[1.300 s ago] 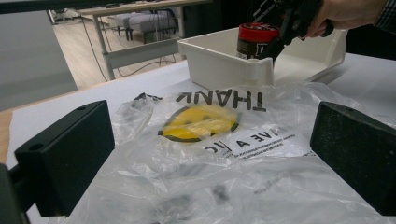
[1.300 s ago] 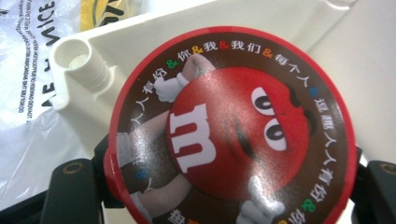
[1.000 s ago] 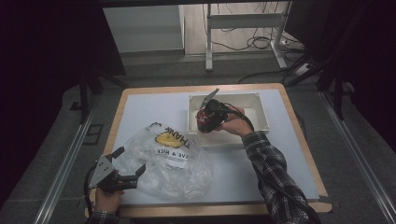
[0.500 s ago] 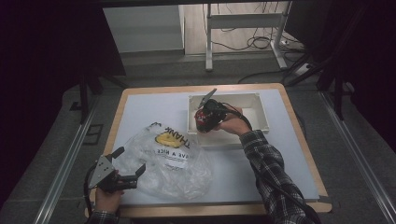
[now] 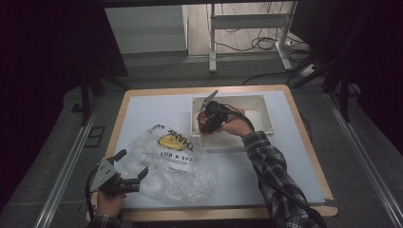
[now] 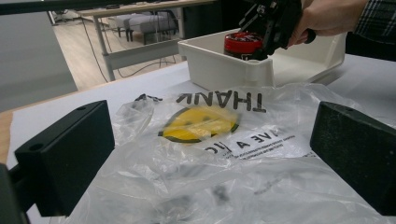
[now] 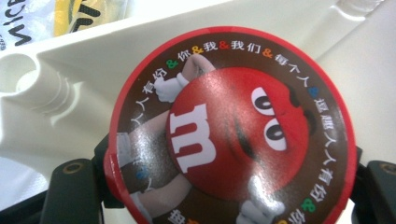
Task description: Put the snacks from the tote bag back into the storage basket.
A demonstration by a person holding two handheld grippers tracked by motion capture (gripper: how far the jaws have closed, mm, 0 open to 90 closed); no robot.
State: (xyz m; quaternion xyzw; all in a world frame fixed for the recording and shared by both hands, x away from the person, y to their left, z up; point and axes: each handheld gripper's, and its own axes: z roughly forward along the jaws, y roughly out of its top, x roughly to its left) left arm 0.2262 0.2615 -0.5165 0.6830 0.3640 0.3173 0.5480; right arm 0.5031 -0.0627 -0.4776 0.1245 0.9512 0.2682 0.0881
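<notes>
Ok so right gripper is clamped on the round red candy tin, jaws squeezing it from both sides. In the right gripper view the lid's facing me, red cartoon candy guy w/ a white "m" and a ring of small characters around the edge. Using the white bin as my landmark: tin is at the bin's near-left corner, right above the rim, just inside the wall afaict. Can't tell if it's touching the bin floor or hanging in the air. From the left gripper view the tin pokes up over the bin's front wall w/ the right hand wrapped round its gripper.

Left gripper is well away from the bin, toward my side of the table, jaws spread wide, gripping nothing. Clear plastic bag w/ the yellow smiley print lies flat just in front of the bin, and the left jaws straddle its near edge w/o pinching it.
</notes>
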